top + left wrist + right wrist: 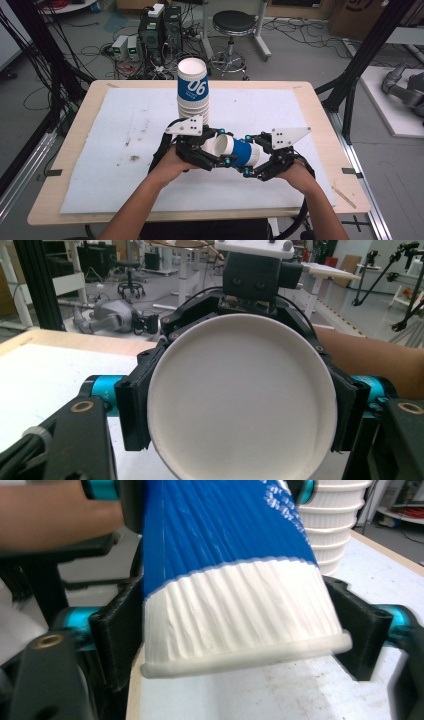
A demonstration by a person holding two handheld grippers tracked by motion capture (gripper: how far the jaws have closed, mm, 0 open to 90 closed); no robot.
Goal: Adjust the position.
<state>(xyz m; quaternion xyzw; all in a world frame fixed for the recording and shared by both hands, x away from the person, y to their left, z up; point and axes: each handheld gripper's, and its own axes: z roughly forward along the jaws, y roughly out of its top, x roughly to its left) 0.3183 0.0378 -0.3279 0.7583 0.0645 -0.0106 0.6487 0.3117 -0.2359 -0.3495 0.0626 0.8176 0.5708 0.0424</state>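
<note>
Paper cup (235,150), ribbed white wall with a blue band, lying on its side in the air just above the desk (120,150), held between our two grippers. Left gripper (207,147): fingers nearly closed at the cup's open mouth end; whether they actually pinch the rim we cannot tell. Right gripper (260,160): fingers (117,630) clamped on either side of the wall near its rolled rim. We judge the item light, thin-walled and easily crushed; the ribbing gives decent friction, so slipping seems unlikely. Best hold, in our judgement: across the wall close to the rolled rim, where it is stiffest, with gentle pressure. Behind it: cup stack (193,90), upright on the desk, well nested, likely tippy if bumped.
</note>
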